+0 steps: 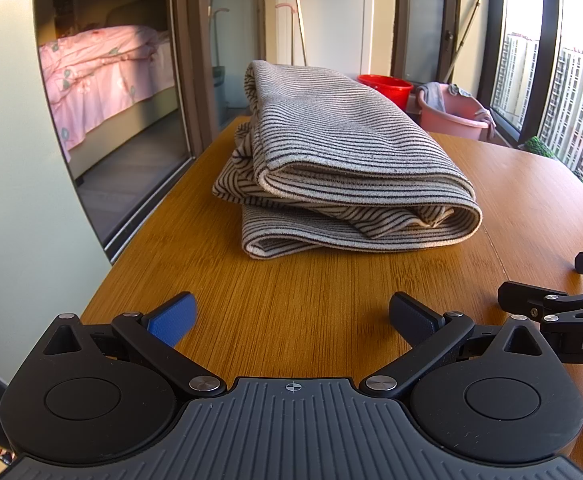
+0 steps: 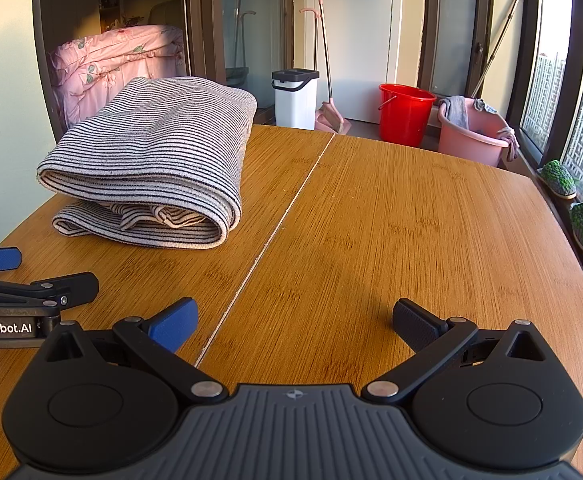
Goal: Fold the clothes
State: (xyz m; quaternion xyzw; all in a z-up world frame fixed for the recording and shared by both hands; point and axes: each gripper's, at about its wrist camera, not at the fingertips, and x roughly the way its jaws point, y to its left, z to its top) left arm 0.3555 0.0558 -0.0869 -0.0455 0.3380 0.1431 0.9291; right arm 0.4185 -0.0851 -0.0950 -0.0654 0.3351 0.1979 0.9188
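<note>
Left wrist view: I see my left gripper (image 1: 293, 316) with its fingers (image 1: 175, 318) spread wide and nothing between them, held low over the wooden counter (image 1: 311, 292). A striped grey-and-cream garment (image 1: 343, 160) lies folded in several layers on the counter ahead, well apart from the fingertips, its rolled fold edge facing me and to the right. Part of my right gripper (image 1: 551, 304) shows at the right edge of this view. From the right wrist view, my right gripper (image 2: 295, 320) likewise has its fingers (image 2: 415, 322) spread apart, empty, above bare counter (image 2: 391, 220) just to the right of a seam in the surface. The folded garment (image 2: 151, 152) sits to the front left, near the counter's left edge, and the left gripper (image 2: 31, 280) appears at the left margin. Beyond the counter I note a red bucket (image 2: 405, 114), a pink basin (image 2: 475, 132) with cloths draped on its rim, a white bin (image 2: 295, 96) and a bed with pink bedding (image 1: 99, 76) behind glass.
</note>
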